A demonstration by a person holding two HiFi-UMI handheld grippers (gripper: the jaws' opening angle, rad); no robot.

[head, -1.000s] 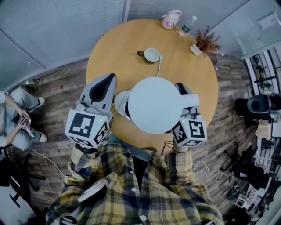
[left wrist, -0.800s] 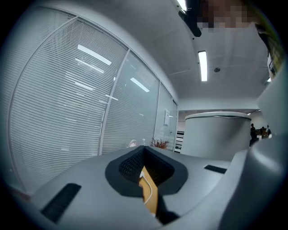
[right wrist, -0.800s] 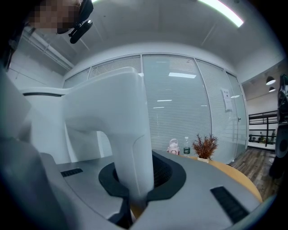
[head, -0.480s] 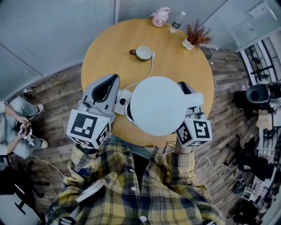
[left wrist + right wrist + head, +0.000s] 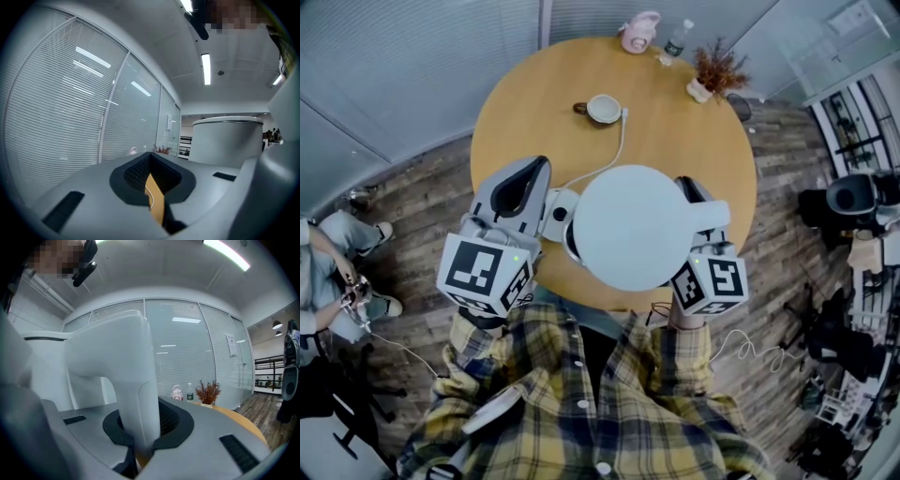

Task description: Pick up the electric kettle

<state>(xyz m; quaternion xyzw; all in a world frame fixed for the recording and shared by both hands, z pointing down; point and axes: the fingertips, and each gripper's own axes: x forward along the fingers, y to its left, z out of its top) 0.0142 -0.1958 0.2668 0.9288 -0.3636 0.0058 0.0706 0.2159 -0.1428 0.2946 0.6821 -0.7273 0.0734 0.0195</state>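
Holding the white plastic electric kettle [image 5: 630, 227] by its handle, my right claw [image 5: 692, 195] clamped; left claw [image 5: 531, 180] closed, empty. Kettle has drifted right of the round white base [image 5: 558, 214]. I judge it lifted clear.

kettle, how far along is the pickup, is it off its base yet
Done: the right gripper has its jaws shut on the handle, and the kettle looks lifted, with its base showing beside it on the table. In hand: the right gripper alone carries it, and the left gripper holds nothing. Left: probably little, at most lifting it clear.
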